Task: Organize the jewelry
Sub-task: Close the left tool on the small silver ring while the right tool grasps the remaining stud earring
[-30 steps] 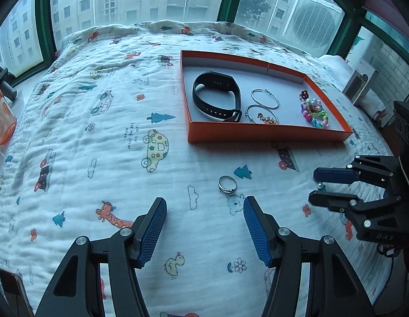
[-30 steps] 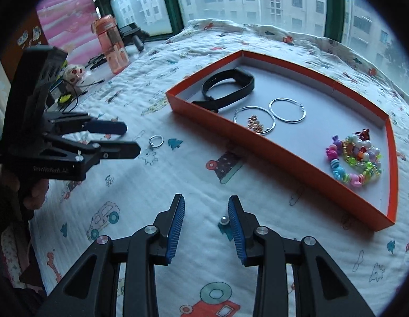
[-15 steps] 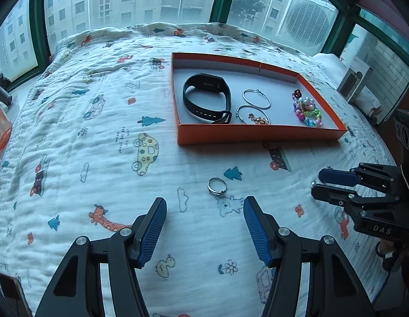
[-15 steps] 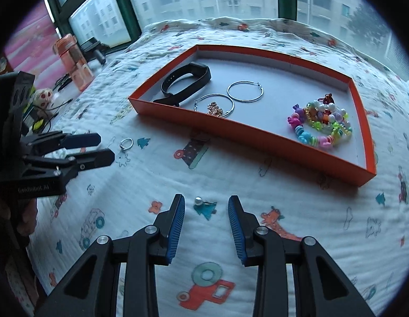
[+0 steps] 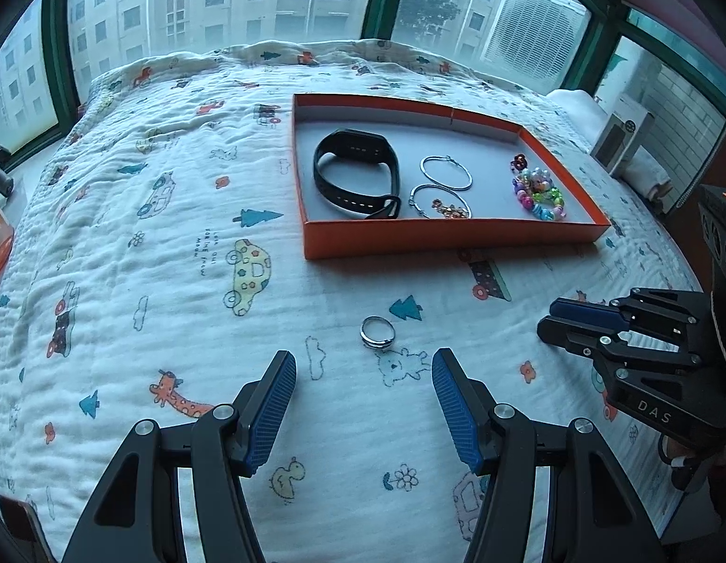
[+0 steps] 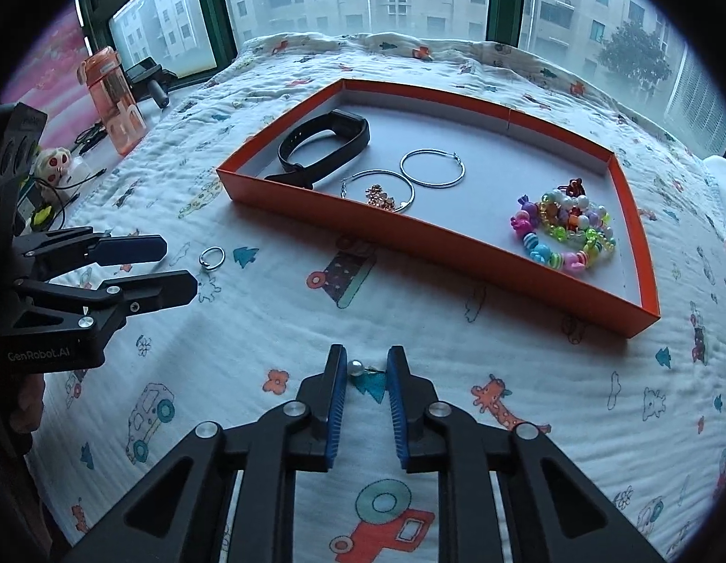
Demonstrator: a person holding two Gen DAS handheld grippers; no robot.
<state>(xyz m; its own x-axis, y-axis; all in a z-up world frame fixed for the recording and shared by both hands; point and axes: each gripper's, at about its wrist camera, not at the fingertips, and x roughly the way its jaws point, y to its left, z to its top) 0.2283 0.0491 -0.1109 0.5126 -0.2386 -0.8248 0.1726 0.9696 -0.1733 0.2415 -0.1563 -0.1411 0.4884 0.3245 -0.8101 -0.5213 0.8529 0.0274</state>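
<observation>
An orange tray [image 5: 447,237] [image 6: 438,239] on the quilt holds a black wristband [image 5: 356,173], two silver hoops [image 5: 445,172] and a colourful bead bracelet [image 5: 536,194]. A silver ring [image 5: 377,331] [image 6: 211,258] lies on the quilt just ahead of my open left gripper [image 5: 363,403]. My right gripper [image 6: 366,380] is partly open, with a small pearl stud [image 6: 355,368] lying on the quilt between its fingertips, close to the left finger. The right gripper also shows in the left wrist view [image 5: 569,323], and the left gripper in the right wrist view [image 6: 170,265].
A printed white quilt [image 5: 175,234] covers the surface up to the windows. An orange water bottle [image 6: 113,98], cables and small items stand on the sill at the left. A white box [image 5: 625,140] sits at the far right.
My right gripper has closed in around the pearl stud. My left gripper stays open just behind the ring. The tray has shifted in the right wrist view.
</observation>
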